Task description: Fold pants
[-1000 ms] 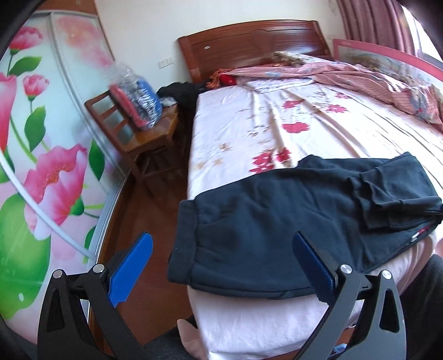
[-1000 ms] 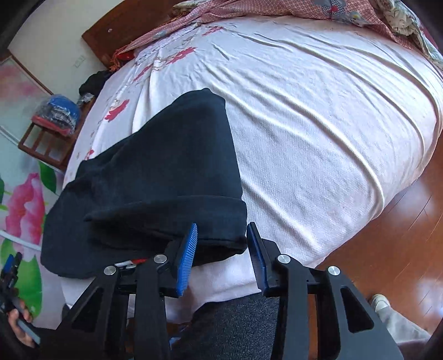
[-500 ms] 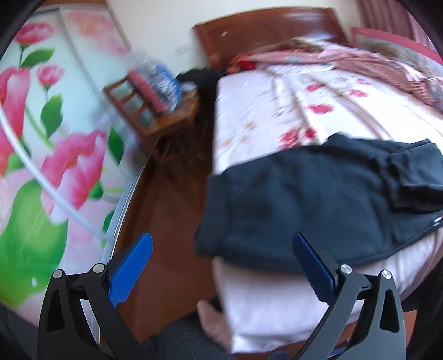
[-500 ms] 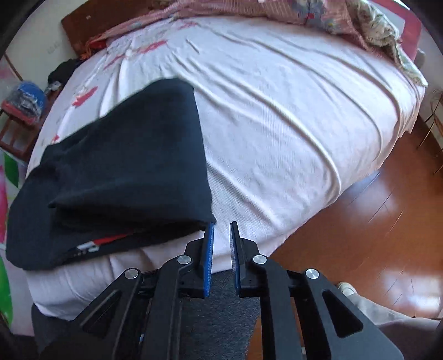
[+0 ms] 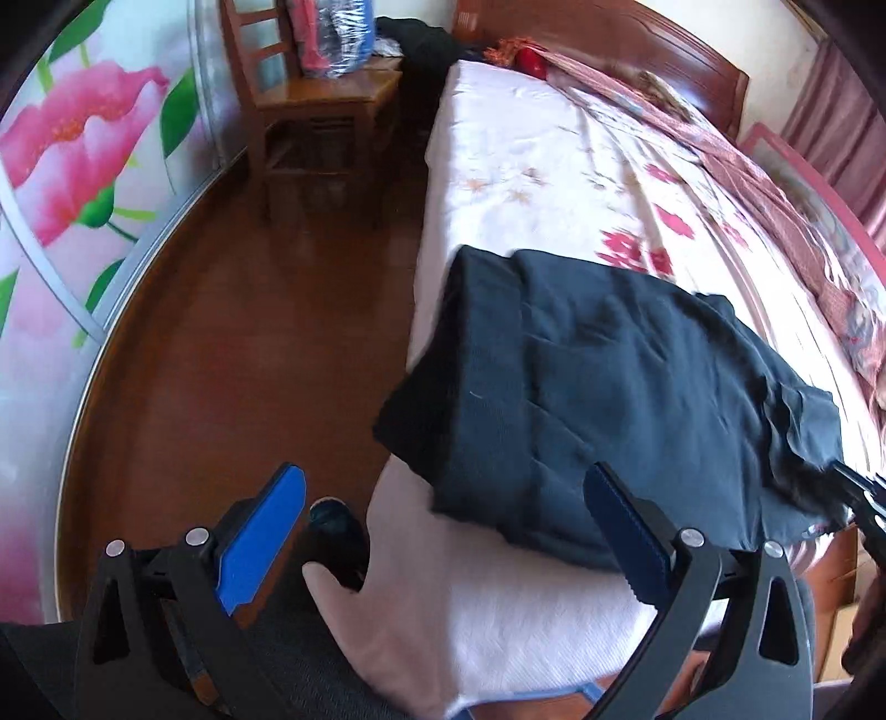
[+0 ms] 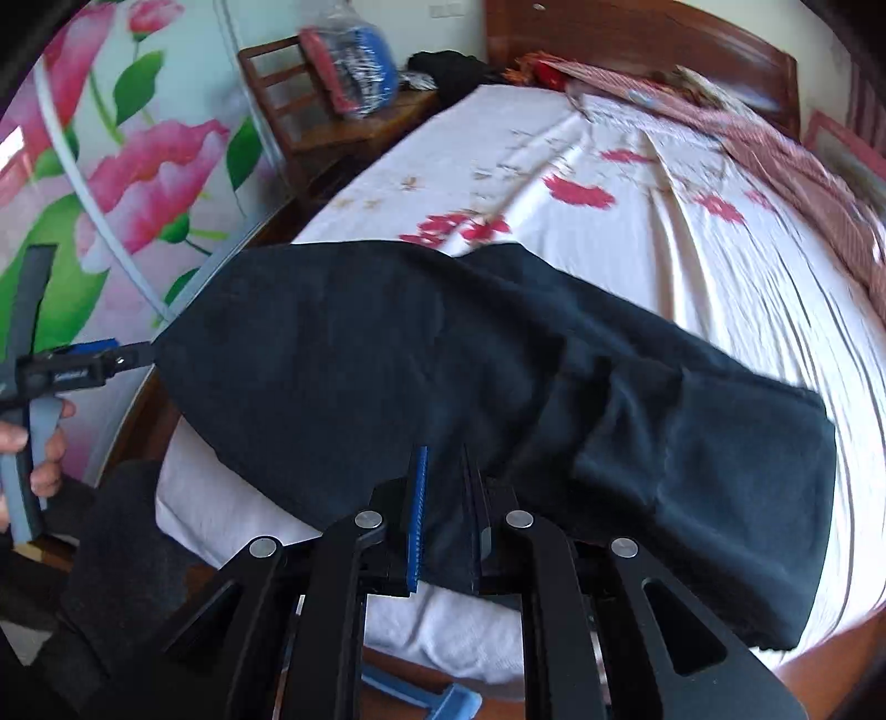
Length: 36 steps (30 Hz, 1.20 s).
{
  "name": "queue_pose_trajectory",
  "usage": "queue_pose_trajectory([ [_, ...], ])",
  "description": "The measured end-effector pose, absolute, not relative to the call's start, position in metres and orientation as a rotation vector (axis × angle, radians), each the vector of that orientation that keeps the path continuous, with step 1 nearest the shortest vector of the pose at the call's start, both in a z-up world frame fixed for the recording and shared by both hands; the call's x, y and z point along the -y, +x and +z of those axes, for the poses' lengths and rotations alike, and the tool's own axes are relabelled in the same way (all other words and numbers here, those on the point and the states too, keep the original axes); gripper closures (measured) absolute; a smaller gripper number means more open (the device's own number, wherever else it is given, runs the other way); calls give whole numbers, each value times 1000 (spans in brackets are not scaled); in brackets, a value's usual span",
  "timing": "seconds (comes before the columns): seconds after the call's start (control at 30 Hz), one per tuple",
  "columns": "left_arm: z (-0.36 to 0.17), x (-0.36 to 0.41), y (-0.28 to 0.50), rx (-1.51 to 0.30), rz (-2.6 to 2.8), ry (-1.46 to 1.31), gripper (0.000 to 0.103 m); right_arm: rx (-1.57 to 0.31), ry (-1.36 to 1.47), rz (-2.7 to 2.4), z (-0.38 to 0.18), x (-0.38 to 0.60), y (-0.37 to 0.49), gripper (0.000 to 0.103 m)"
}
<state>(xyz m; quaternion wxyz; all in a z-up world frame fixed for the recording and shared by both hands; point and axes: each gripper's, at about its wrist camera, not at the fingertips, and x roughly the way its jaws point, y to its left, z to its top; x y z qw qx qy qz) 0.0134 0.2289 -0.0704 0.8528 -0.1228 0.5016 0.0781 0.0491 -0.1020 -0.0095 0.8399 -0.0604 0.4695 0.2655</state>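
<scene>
Dark navy pants [image 5: 620,387] lie folded across the near corner of the bed, one end hanging over the bed's left edge; they also fill the middle of the right wrist view [image 6: 443,376]. My left gripper [image 5: 443,531] is open and empty, just short of the pants' near left corner. My right gripper [image 6: 443,487] is shut on the pants' near edge, with fabric pinched between its blue pads. The right gripper's tip shows at the pants' right end in the left wrist view [image 5: 853,487].
The bed [image 5: 554,177] has a white floral sheet, a pink quilt [image 5: 775,183] along its far side and a wooden headboard [image 6: 637,39]. A wooden chair [image 5: 310,94] with a bagged bundle stands by the floral wardrobe door [image 5: 66,166]. Brown wood floor [image 5: 232,343] lies to the left.
My right gripper has swung left and closed on the pants' near edge. My left gripper stayed open and turned toward the pants' left corner and the floor.
</scene>
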Motion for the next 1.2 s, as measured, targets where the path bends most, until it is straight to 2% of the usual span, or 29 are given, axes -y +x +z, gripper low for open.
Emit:
queue_pose_trajectory([
  [0.33,-111,-235,47,-1048,40,-318,2,-1020,-176,570,-10,79,54,92],
  [0.4,-117,-240,54,-1057,4,-370,5,-1033,-188,570,-13,76,57,92],
  [0.47,-119,-243,54,-1052,6,-396,22,-1043,-184,576,-16,75,59,92],
  [0.57,-119,-243,54,-1049,-17,-405,41,-1050,-193,585,-18,72,61,92],
  [0.6,-117,-244,53,-1050,-25,-406,44,-1058,-188,593,-19,71,63,92],
  [0.67,-115,-245,54,-1052,-40,-414,61,-1064,-169,595,-20,72,65,92],
  [0.77,-104,-235,57,-1052,-49,-361,79,-1065,-167,603,-21,72,67,92],
  [0.97,-76,-213,60,-1031,1,-232,84,-1066,-158,603,-21,76,65,92],
  [1.2,16,-144,74,-911,-46,-98,85,-1045,-87,532,-9,119,69,92],
])
